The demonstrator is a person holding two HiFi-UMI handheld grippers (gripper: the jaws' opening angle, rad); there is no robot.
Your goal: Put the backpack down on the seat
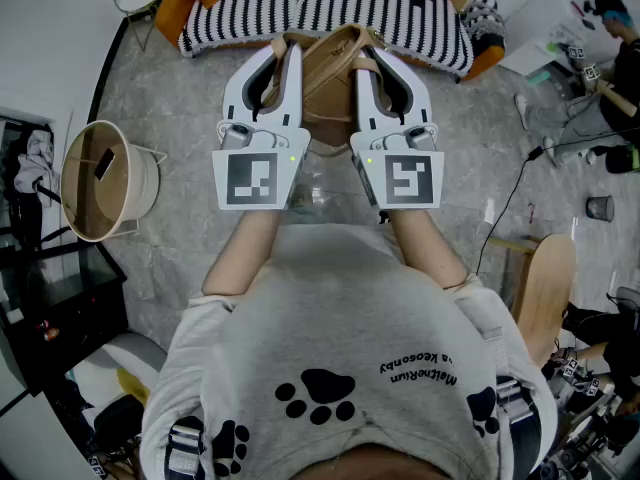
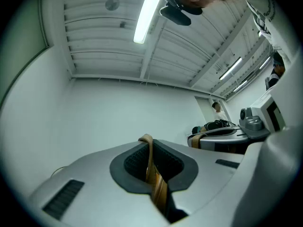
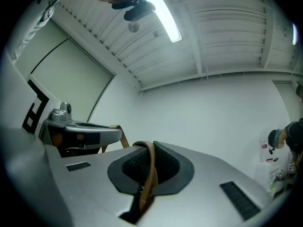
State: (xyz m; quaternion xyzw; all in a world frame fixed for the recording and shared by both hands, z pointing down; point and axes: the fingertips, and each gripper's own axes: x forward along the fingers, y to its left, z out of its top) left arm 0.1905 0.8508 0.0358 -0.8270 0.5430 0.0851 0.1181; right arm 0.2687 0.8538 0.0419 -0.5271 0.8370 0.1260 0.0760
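Soft tan leather backpack [image 1: 328, 83] hangs slack, likely light and floppy — left gripper [image 1: 272, 63] and right gripper [image 1: 388, 66] each pinch a thin tan strap [image 2: 151, 169], the sensible hold.

Bare grey floor [image 1: 175, 108] is left open before the striped seat [image 1: 300, 3], bounded leftward by a round bin [image 1: 142, 183]

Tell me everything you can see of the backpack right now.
The backpack is tan and leather-looking, and it is mostly hidden between the two grippers. It hangs by thin brown straps. The left gripper is shut on one strap, and the right gripper is shut on another. It is held up in front of the striped cushion; whether it touches the cushion cannot be told.
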